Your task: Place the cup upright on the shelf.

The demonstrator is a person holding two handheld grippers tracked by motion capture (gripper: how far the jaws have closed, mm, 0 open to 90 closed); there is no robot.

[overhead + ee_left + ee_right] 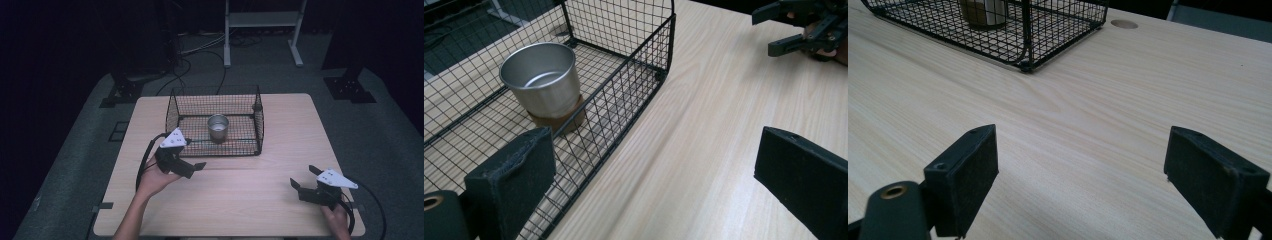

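Right gripper (302, 180) at five o'clock on the wooden table (240, 210), jaws spread, empty, left gripper (198, 168) at eight o'clock, jaws wide apart, empty, metal cup (218, 127) upright inside wire basket (172, 112) at twelve o'clock

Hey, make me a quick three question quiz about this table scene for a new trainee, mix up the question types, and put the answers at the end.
1. True or false: the metal cup stands upright inside the wire basket.
2. Which gripper is nearer the basket? A) left gripper B) right gripper
3. Fill in: both grippers are ____ and hold nothing.

Key: 1. True; it stands on a brown base in the left gripper view. 2. A; it is held just in front of the basket's near left corner. 3. Open.
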